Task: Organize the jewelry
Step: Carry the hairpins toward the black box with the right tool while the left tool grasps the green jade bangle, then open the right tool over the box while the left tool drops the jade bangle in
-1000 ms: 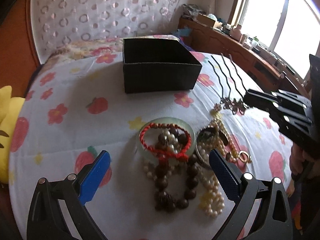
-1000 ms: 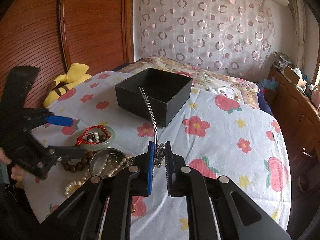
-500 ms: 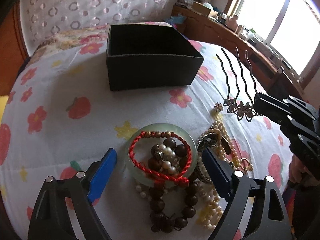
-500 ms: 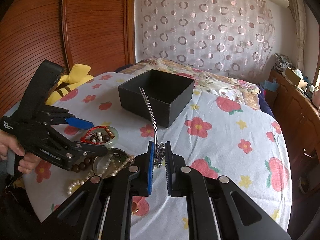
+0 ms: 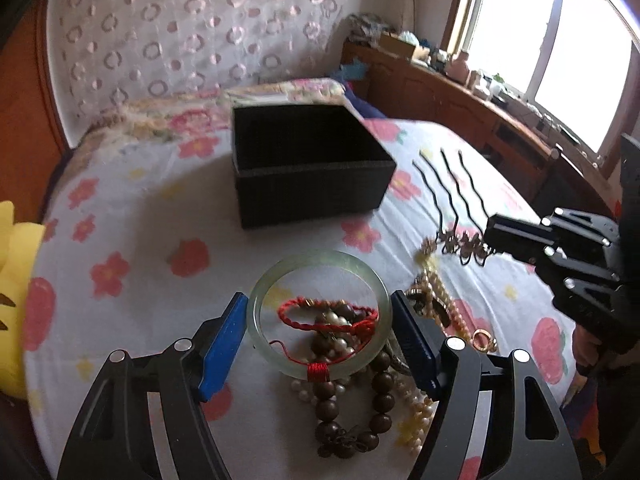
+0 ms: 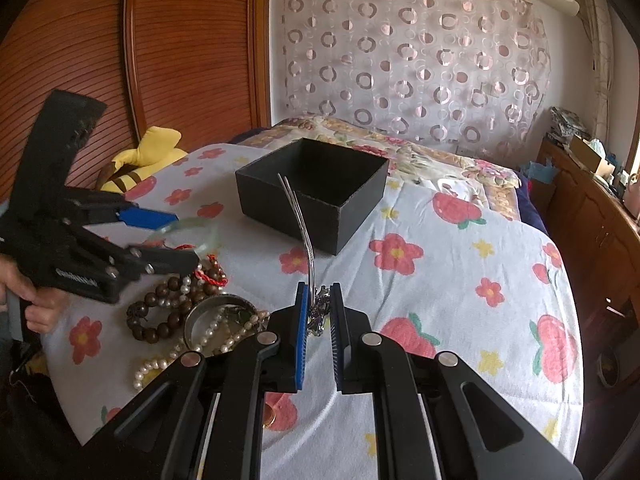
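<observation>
My left gripper (image 5: 318, 334) is shut on a pale green jade bangle (image 5: 320, 268), held tilted above the jewelry pile; a red cord bracelet (image 5: 328, 316) hangs on it. My right gripper (image 6: 318, 312) is shut on the flowered head of a three-pronged hair comb (image 6: 300, 216), prongs pointing toward the open black box (image 6: 316, 196). The comb (image 5: 452, 188) and box (image 5: 308, 164) also show in the left wrist view. Wooden bead bracelets (image 5: 352, 412), pearl strands (image 6: 192, 344) and a metal bangle (image 6: 212, 308) lie on the floral cloth.
A yellow plush toy (image 6: 144, 160) lies at the table's left edge by the wooden wall. A bed with floral bedding (image 6: 420, 156) stands behind the table. A wooden sideboard (image 5: 460, 100) with clutter runs under the window at the right.
My left gripper closed around the jade bangle and lifted it off the pile, with the red cord bracelet coming up with it. The right gripper and comb stayed about in place.
</observation>
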A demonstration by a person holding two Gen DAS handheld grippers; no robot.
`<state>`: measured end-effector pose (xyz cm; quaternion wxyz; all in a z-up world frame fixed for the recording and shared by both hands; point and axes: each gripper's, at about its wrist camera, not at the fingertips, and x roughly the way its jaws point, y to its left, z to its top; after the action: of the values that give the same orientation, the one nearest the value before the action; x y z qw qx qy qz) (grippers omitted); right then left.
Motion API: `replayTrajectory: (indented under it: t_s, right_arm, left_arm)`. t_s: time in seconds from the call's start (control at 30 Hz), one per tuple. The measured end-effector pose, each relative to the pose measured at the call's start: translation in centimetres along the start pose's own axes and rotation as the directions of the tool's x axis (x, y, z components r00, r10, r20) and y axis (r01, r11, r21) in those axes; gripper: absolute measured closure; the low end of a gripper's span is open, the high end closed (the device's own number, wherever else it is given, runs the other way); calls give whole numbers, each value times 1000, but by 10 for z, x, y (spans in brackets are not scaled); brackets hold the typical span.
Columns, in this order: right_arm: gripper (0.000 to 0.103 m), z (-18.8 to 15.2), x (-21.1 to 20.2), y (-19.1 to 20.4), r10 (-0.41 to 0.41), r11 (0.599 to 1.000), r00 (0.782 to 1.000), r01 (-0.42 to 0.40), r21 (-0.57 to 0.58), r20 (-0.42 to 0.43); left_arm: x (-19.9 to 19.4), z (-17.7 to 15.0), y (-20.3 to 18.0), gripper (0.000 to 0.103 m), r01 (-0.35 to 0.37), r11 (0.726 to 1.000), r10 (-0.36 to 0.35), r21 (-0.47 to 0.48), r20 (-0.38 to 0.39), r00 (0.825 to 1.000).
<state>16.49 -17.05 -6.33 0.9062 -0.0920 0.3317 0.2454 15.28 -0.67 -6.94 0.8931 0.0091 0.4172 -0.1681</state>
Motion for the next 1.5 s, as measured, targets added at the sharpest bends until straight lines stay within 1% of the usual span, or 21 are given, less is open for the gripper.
replayTrajectory:
  t_s: [0.13, 0.23, 0.47, 0.63, 0.77, 0.93, 1.07, 1.13, 1.2, 1.37, 1.5]
  right_arm:
    - [91, 6, 0, 1, 0, 1000, 1000, 0, -7, 12]
    - [91, 16, 1, 1, -6, 1000, 1000, 7, -18, 20]
    - [91, 56, 9, 1, -12, 999, 998, 14, -37, 56]
    - [91, 84, 28, -3, -9, 1000, 998, 11, -30, 55]
    - [91, 96, 54, -7, 3, 1000, 1000, -2, -11, 22]
    - [91, 96, 85, -10, -1, 1000, 999, 1, 11, -45]
    - [91, 93, 100, -16, 22, 999, 996, -18, 51, -85]
    - [90, 94, 99, -17, 22, 998, 997, -17, 59, -78]
    - [87, 95, 95, -19, 19, 998, 998, -14, 67, -66]
    - [87, 96, 75, -29, 30, 997, 999, -27, 75, -31]
    - [87, 89, 55, -40, 29, 997, 1000, -28, 76, -6]
  left_arm:
    - [-19, 7, 1, 34, -35, 999, 35, 12, 49, 998]
    - [-27, 13, 5, 34, -52, 999, 51, 13, 71, 996]
    - [-37, 28, 15, 34, -64, 998, 65, -14, 113, 991]
    - [-42, 36, 20, 34, -72, 997, 74, -19, 141, 987]
    - [-43, 44, 23, 34, -80, 997, 83, -21, 156, 984]
    - [-38, 52, 25, 34, -96, 995, 97, -15, 164, 982]
    - [-29, 59, 26, 34, -108, 994, 108, -10, 159, 981]
    - [-23, 64, 26, 34, -114, 993, 114, -11, 153, 982]
    - [-18, 69, 27, 34, -118, 993, 119, -15, 149, 982]
    - [-5, 84, 25, 34, -124, 992, 125, -17, 139, 982]
    - [12, 95, 21, 34, -134, 991, 134, -11, 124, 983]
